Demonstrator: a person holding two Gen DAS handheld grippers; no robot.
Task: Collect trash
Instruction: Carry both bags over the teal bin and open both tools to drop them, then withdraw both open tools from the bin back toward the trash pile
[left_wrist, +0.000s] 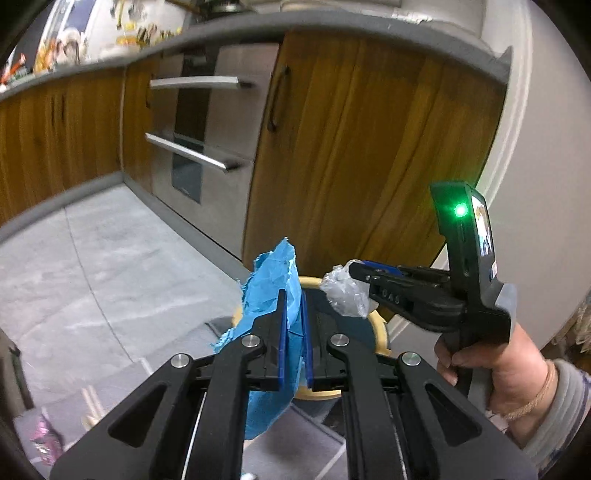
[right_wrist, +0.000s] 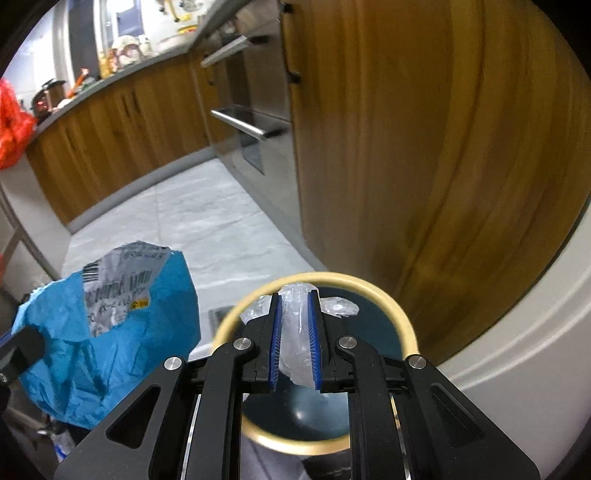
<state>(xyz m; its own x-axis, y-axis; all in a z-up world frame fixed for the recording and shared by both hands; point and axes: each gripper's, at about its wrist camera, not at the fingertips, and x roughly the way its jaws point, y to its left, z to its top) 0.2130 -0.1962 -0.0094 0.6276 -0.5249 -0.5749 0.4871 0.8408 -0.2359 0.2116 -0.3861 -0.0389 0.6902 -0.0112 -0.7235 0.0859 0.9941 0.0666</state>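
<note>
The left tool (left_wrist: 294, 325) pinches a blue mailing bag (left_wrist: 271, 295), which sticks up past its tips and hangs down under it. The bag looks light, thin and floppy, so a pinch near the middle seems best. The right tool (right_wrist: 295, 332) pinches a clear plastic scrap (right_wrist: 295, 328), soft and crinkly and probably slippery. A round bin (right_wrist: 402, 317) sits just below both tools.

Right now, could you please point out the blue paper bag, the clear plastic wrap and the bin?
blue paper bag (left_wrist: 275, 280): left wrist view, crumpled upper part above the jaws.
clear plastic wrap (right_wrist: 294, 332): right wrist view, middle, between the jaws.
bin (right_wrist: 397, 314): right wrist view, cream rim, right side.
</note>
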